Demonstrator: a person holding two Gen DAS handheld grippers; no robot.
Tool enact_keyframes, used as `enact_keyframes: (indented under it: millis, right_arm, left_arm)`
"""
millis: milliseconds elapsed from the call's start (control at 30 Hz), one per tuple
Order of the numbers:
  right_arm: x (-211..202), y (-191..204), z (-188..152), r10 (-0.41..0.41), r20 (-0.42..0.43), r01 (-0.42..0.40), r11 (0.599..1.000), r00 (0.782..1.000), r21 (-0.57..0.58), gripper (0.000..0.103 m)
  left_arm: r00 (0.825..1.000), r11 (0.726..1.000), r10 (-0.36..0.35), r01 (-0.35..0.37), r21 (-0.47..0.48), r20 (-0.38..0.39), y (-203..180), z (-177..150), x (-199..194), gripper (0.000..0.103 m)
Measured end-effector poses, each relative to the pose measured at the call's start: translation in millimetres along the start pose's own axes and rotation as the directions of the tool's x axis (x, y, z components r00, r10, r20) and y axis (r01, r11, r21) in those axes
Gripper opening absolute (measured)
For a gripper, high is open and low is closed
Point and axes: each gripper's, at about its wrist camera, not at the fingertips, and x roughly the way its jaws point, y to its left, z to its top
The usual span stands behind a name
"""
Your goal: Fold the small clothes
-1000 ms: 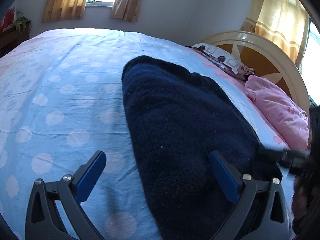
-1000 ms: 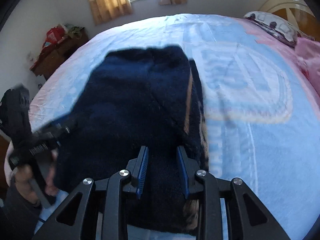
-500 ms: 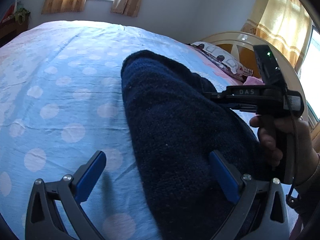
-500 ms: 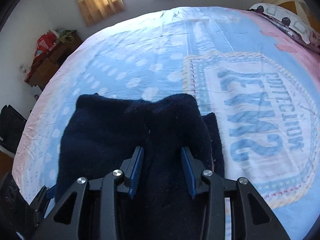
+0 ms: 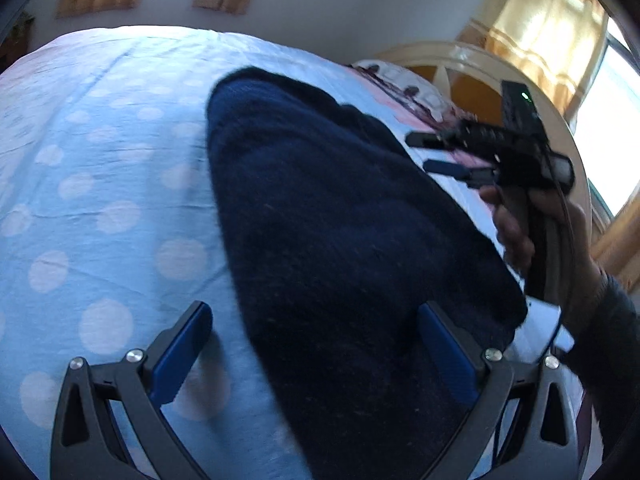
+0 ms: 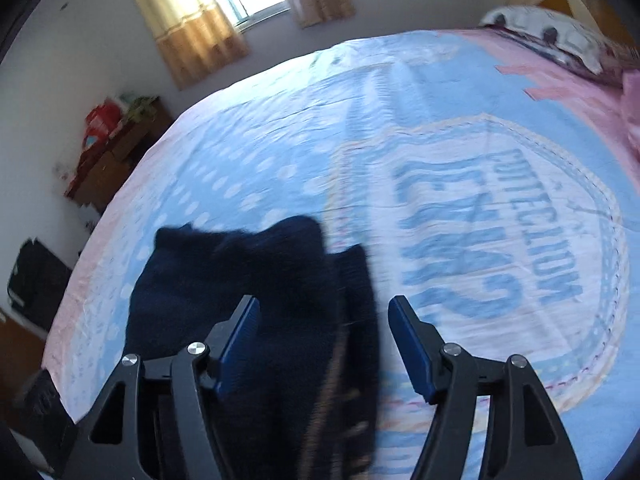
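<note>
A dark navy fleece garment (image 5: 340,240) lies folded on the blue dotted bedsheet (image 5: 100,200). My left gripper (image 5: 316,340) is open and empty, low over the garment's near end, one finger over the sheet and one over the fleece. The right gripper shows in the left wrist view (image 5: 432,152), held in a hand above the garment's right edge. In the right wrist view the right gripper (image 6: 324,328) is open and empty above the garment (image 6: 248,280), raised clear of it.
A cream headboard (image 5: 460,64) and pillows (image 6: 552,36) are at the bed's head. A large printed emblem (image 6: 500,232) covers the sheet right of the garment. A wooden cabinet (image 6: 108,160) with red items stands by the wall. Curtained windows (image 6: 240,0) are behind.
My right gripper opened, let go of the garment and lifted up and back. The garment now lies folded over. My left gripper stayed open and nearly still.
</note>
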Motion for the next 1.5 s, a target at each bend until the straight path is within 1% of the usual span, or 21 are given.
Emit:
enact_keyframes:
  millis: [100,167,300,400,467,533,633,667,700,733,767,800,833,900,1000,1100,1233,1333,1433,1500]
  right_arm:
    - [10.9,-16.8,1.3,0.036,-0.028,-0.035,0.998,0.999,0.058,0.067]
    - [20.2,-21.6,0.2,0.082,-0.048,-0.078,0.994,0.995,0.081,0.067]
    - [42.6,-25.6,-3.1,0.189,-0.112,-0.176,0.978,0.976,0.112,0.067]
    - [49.2,-28.3,-2.2,0.223,-0.102,-0.210,0.969,0.969,0.127,0.067]
    - [52.1,-29.9,-2.3,0.243,-0.101,-0.228,0.963,0.965,0.140,0.067]
    - [53.8,-27.1,-3.1,0.252,-0.113,-0.238,0.963,0.961,0.128,0.063]
    - [59.9,-24.1,-3.5,0.276,-0.129,-0.260,0.957,0.952,0.127,0.062]
    - [61.8,-24.2,-3.7,0.276,-0.129,-0.260,0.957,0.952,0.129,0.055]
    - [62.8,-23.3,-4.0,0.276,-0.127,-0.258,0.956,0.953,0.139,0.052]
    - [61.7,-22.5,-4.9,0.300,-0.120,-0.280,0.947,0.946,0.156,0.042]
    - [60.5,-19.6,-6.0,0.306,-0.116,-0.288,0.945,0.945,0.155,0.037]
    - [56.7,-12.7,-8.2,0.286,-0.107,-0.272,0.954,0.952,0.124,0.036]
    - [52.5,-9.3,-9.8,0.268,-0.100,-0.258,0.961,0.958,0.102,0.035]
    - [43.9,-1.9,-11.8,0.261,-0.075,-0.253,0.962,0.962,0.098,0.033]
    - [26.0,9.3,-12.9,0.287,-0.027,-0.284,0.954,0.957,0.096,0.031]
    - [10.4,24.5,-12.8,0.294,-0.001,-0.293,0.953,0.956,0.076,0.030]
    - [1.6,49.5,-15.0,0.302,-0.006,-0.301,0.953,0.953,0.045,0.030]
    - [-2.7,66.8,-20.4,0.337,-0.017,-0.336,0.941,0.941,0.036,0.030]
    - [-3.9,88.4,-28.0,0.387,-0.027,-0.386,0.922,0.922,0.024,0.030]
    - [-0.6,112.3,-33.6,0.420,-0.042,-0.420,0.907,0.907,0.014,0.030]
  left_arm:
    - [1.000,1.000,-0.023,0.023,-0.008,-0.010,1.5,0.8,1.6,0.103]
    - [0.999,0.999,-0.039,0.038,-0.018,-0.012,2.6,1.6,2.7,0.103]
    - [0.998,0.998,-0.053,0.053,-0.014,-0.017,1.7,2.3,3.1,0.103]
    - [0.997,0.998,-0.062,0.063,0.011,-0.037,-2.8,1.4,5.3,0.102]
    - [0.995,0.995,-0.087,0.089,0.035,-0.057,-9.2,0.8,7.5,0.097]
    - [0.994,0.995,-0.084,0.087,0.052,-0.065,-14.2,-0.6,8.3,0.093]
    - [0.993,0.995,-0.096,0.097,0.023,-0.070,-13.1,-0.7,8.6,0.088]
    - [0.993,0.995,-0.100,0.101,0.008,-0.063,-11.2,-0.8,7.6,0.082]
    - [0.993,0.995,-0.100,0.101,0.002,-0.058,-10.3,-1.4,6.1,0.074]
    - [0.993,0.995,-0.100,0.099,-0.007,-0.056,-9.2,-1.9,5.0,0.067]
    - [0.993,0.995,-0.101,0.100,-0.020,-0.056,-8.5,-2.9,3.9,0.064]
    - [0.994,0.995,-0.098,0.097,-0.022,-0.055,-9.3,-4.0,2.5,0.056]
    - [0.994,0.996,-0.092,0.091,-0.020,-0.052,-10.0,-5.2,1.0,0.053]
    - [0.997,0.997,-0.069,0.068,-0.019,-0.038,-13.5,-4.7,-2.3,0.041]
    - [0.999,0.999,-0.043,0.043,-0.005,-0.008,-20.3,-4.9,-15.2,0.034]
    - [0.999,0.999,-0.041,0.040,-0.018,-0.002,-22.2,-5.3,-27.7,0.032]
    - [0.999,0.999,-0.033,0.034,-0.023,0.023,-23.0,-8.5,-52.3,0.032]
    - [0.999,1.000,-0.012,0.012,-0.013,0.048,-18.9,-14.7,-78.4,0.032]
    - [0.997,1.000,0.025,-0.024,-0.009,0.068,-9.9,-22.6,-108.5,0.032]
    - [0.995,0.999,0.054,-0.054,-0.004,0.084,-2.6,-26.6,-128.7,0.032]
